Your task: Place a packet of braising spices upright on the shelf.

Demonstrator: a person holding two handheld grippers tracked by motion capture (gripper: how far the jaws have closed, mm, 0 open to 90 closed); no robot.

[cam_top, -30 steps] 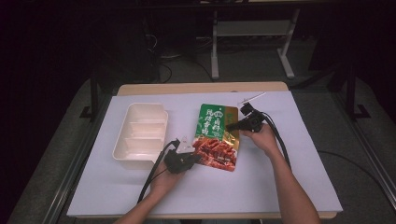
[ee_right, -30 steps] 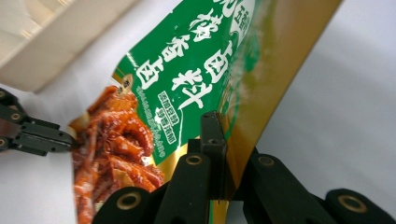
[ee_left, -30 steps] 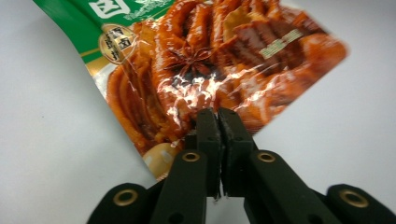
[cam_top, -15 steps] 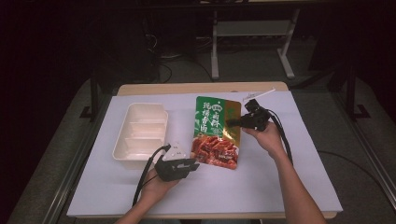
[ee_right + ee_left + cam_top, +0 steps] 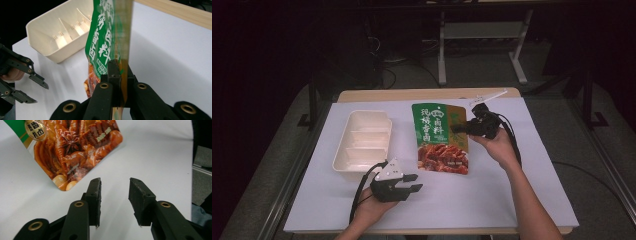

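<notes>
Two grippers: right gripper (image 5: 119,67) clamps the pouch (image 5: 439,137); left gripper (image 5: 115,186), just opening, empty beside it.

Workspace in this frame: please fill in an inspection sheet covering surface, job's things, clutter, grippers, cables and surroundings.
Surface: white sheet over a wooden table.
Job's things: food pouch, lifted by its right edge; empty cream tray with three compartments, left of it.
Clutter: a small white strip at the far edge.
Grippers: right gripper shut on the pouch edge; left gripper open, jaws just been opening, nothing between them.
Cables: black cable trails from the left gripper, another from the right.
Surroundings: dark floor, white metal stand behind.
</notes>
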